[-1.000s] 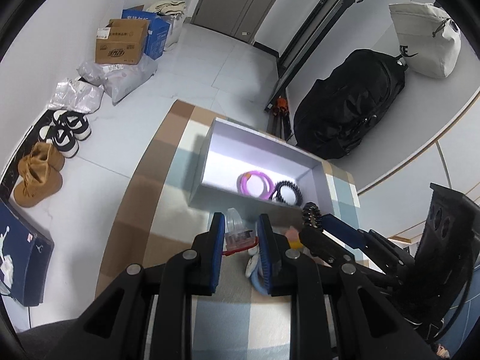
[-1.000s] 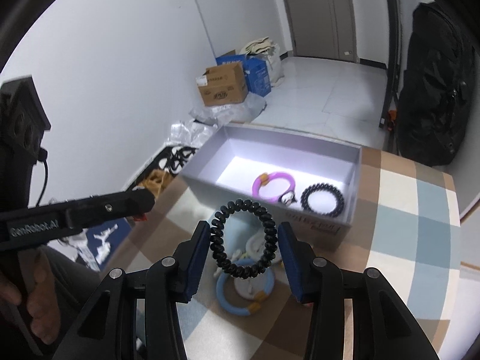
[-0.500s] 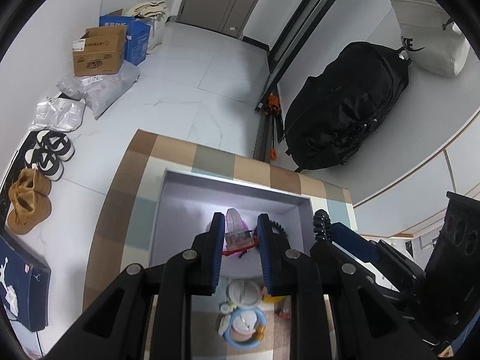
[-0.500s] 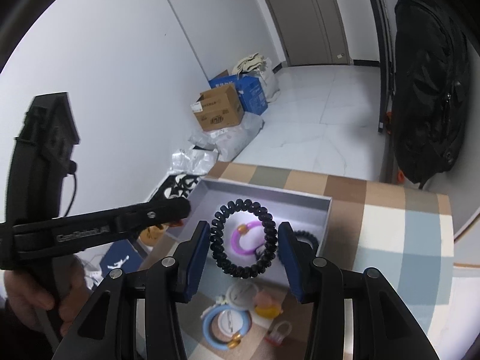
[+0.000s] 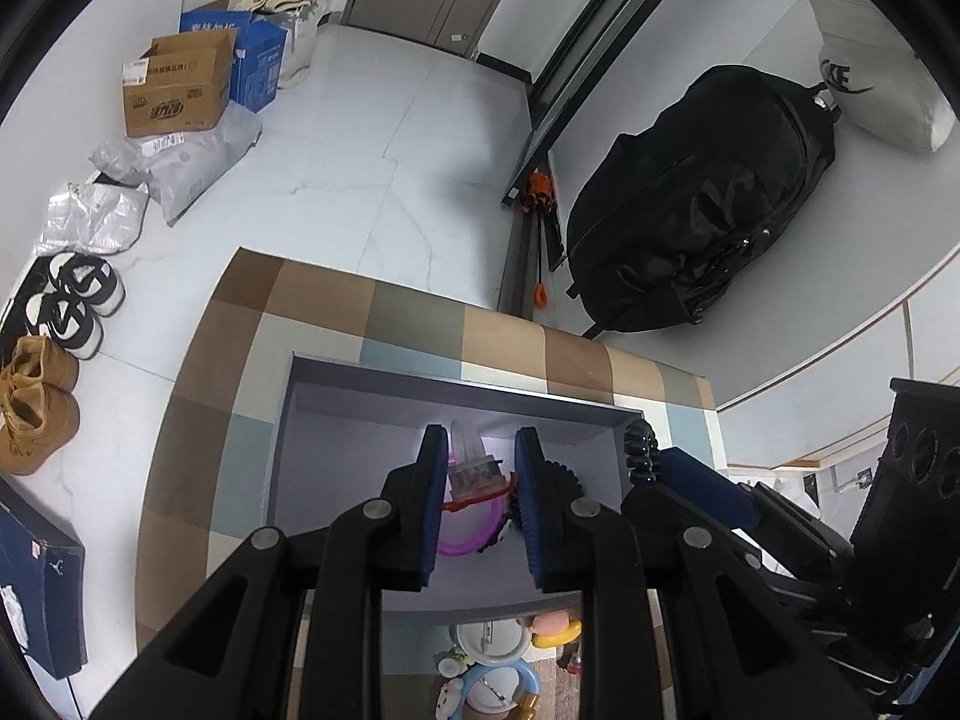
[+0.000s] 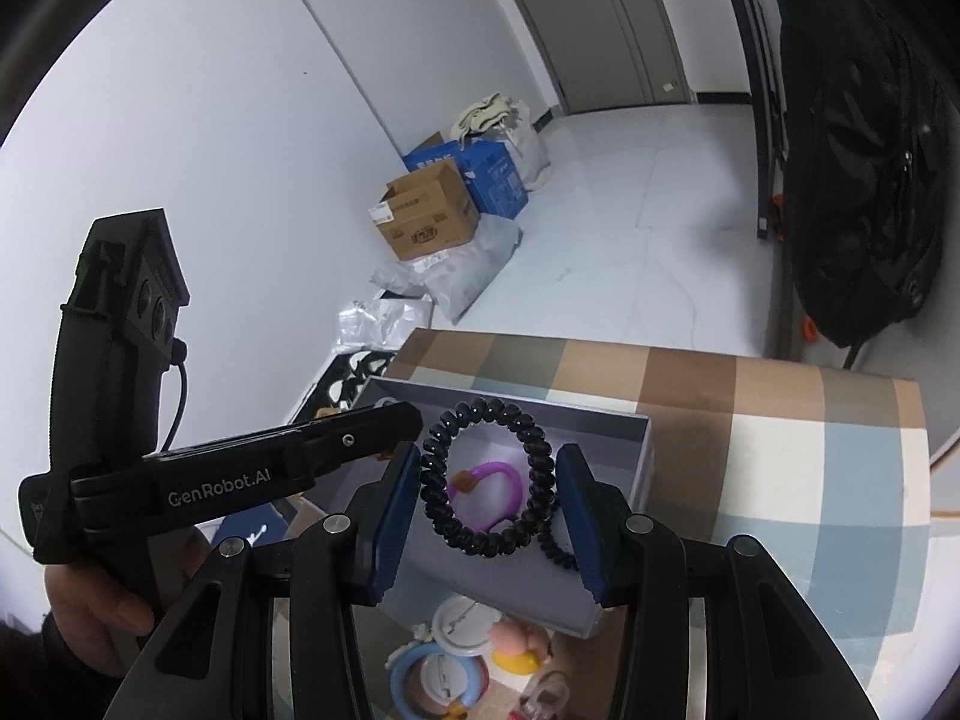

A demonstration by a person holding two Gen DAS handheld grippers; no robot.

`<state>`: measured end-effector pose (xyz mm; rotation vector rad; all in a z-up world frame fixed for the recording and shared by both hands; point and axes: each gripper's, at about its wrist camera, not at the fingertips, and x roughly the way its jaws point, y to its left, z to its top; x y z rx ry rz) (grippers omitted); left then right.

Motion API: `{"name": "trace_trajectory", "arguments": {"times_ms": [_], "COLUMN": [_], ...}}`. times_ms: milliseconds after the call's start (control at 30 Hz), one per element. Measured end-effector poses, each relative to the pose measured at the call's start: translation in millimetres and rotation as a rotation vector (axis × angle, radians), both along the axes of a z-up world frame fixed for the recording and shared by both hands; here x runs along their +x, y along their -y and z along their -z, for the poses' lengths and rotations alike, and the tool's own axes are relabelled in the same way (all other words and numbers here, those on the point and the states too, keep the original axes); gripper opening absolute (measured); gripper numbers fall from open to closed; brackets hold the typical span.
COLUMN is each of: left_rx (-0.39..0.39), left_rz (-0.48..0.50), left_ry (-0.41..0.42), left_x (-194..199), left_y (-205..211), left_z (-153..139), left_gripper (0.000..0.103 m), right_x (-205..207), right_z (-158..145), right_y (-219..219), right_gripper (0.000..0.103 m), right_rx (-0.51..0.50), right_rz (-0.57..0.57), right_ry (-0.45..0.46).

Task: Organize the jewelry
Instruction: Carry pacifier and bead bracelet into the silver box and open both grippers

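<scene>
While both grippers hang over the grey box (image 5: 282, 456), the left gripper (image 5: 477, 480) has its jaws clamped on a clear plastic clip with a red band (image 5: 474, 471). The right gripper (image 6: 489, 495) has its jaws pressed on a black spiral hair tie (image 6: 486, 480), upright between the pads. Loose trinkets (image 6: 456, 654) lie on the table (image 6: 780, 468) near its front edge. Box contents: purple ring (image 6: 489, 495), black beaded bracelet (image 5: 567, 474).

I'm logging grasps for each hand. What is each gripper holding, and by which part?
The right gripper holds a black spiral bracelet by its opposite outer sides. The left gripper pinches a small clear piece by its sides.
</scene>
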<state>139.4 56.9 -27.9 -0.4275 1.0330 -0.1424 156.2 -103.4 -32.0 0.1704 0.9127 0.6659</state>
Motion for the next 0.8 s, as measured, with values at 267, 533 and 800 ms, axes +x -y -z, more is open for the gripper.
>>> {"name": "trace_trajectory", "arguments": {"times_ms": [267,533,800], "left_rx": [-0.06,-0.205,-0.221], "left_rz": [0.007,-0.012,-0.027], "left_ry": [0.006,0.017,0.032], "left_x": [8.5,9.9,5.8], "left_y": [0.5,-9.6,-11.9], "left_z": [1.8,3.9,-3.4], "left_gripper": [0.019,0.064,0.066], "right_x": [7.4,3.0,-1.8], "right_z": [7.8,2.7,-4.0], "right_y": [-1.4,-3.6,1.3], "right_gripper": [0.047,0.069,0.089], "right_rx": [-0.004,-0.031,-0.053], "right_rz": [0.013,0.02,0.036], "right_ry": [-0.04,0.013,0.051]}}
